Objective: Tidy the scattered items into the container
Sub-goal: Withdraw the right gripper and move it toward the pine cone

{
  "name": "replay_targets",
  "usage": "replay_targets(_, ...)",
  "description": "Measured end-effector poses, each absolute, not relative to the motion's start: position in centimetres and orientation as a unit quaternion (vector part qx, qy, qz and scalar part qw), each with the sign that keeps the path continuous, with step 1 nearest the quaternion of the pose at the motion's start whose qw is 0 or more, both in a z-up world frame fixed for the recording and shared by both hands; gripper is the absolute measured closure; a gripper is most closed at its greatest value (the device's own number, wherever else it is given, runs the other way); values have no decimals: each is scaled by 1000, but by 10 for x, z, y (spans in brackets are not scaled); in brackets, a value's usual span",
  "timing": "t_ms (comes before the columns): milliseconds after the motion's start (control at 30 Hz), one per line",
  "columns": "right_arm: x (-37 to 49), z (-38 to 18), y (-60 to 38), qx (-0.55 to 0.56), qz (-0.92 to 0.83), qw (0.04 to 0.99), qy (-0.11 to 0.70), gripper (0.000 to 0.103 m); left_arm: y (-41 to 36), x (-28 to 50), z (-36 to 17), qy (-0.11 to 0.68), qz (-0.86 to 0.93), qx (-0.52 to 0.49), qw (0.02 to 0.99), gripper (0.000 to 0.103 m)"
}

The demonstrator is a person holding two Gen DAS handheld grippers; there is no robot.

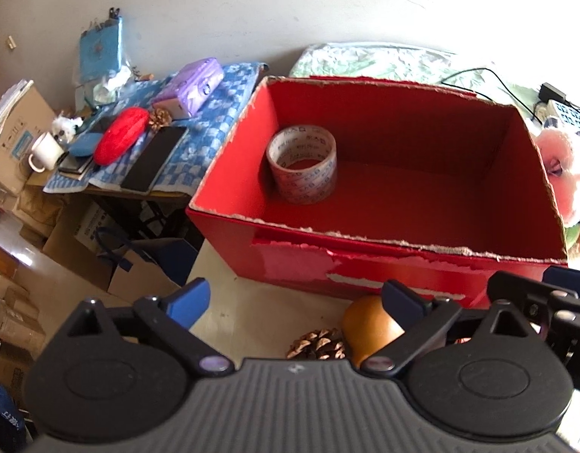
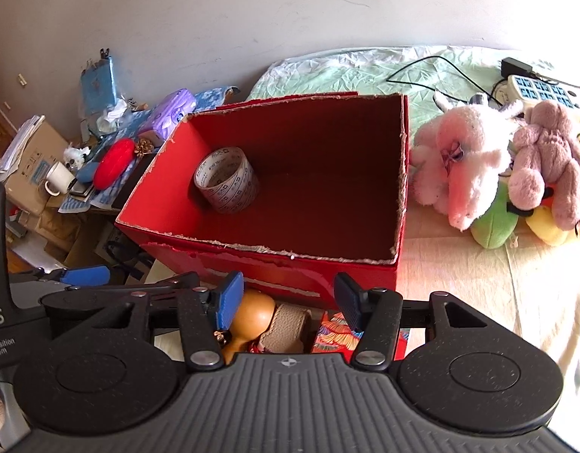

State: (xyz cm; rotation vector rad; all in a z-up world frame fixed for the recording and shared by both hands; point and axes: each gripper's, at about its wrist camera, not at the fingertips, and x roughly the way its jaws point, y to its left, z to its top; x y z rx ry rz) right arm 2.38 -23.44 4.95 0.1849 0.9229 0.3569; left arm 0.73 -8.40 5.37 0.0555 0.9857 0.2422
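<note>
The orange gourd point(image 2: 252, 315) looks light, hard and slick, so I'd pinch its narrow waist; left gripper point(image 1: 293, 302) gapes wide and empty, right gripper point(image 2: 288, 302) half-open, holding nothing

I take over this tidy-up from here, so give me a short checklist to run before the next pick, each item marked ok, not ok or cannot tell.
1. Red box open on top with room inside: ok, only the tape roll lies in it.
2. Left gripper free: ok, jaws wide, nothing between them.
3. Right gripper free: ok, jaws apart and pressing on nothing.
4. Items left in front of the box: ok, orange gourd, pinecone, tan strap.
5. Clear path to the gourd: cannot tell, the gripper bodies hide its lower part.
6. Plush toys beside the box belong to the job: cannot tell.
</note>
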Motion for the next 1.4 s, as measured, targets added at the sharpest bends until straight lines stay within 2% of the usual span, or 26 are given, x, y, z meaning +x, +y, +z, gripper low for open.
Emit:
replay_targets(233, 30, 46, -235, 94, 179, 871, 447, 47, -80, 15, 52, 481, 113, 28, 869, 5)
replay_targets(633, 47, 63, -220, 115, 151, 886, 422, 48, -66, 49, 70, 451, 70, 41, 889, 6)
replay_targets(733, 50, 60, -215, 117, 138, 888, 422, 55, -63, 57, 66, 455, 55, 46, 888, 6)
replay_targets(800, 51, 58, -213, 122, 128, 890, 421, 56, -59, 59, 65, 457, 43, 47, 887, 6)
replay_targets(867, 52, 56, -210, 125, 120, 892, 417, 64, -57, 59, 63, 458, 33, 52, 887, 5)
replay_targets(933, 52, 52, -207, 126, 112, 893, 417, 65, -54, 60, 61, 461, 28, 56, 885, 5)
replay_targets(1033, 50, 47, -202, 130, 108, 891, 421, 75, -48, 61, 59, 467, 21, 50, 882, 5)
replay_targets(1167, 45, 47, -193, 127, 111, 893, 418, 80, -41, 59, 57, 469, 21, 44, 882, 5)
replay_targets(1400, 37, 50, -188, 134, 113, 895, 410, 78, -35, 49, 58, 465, 14, 35, 884, 5)
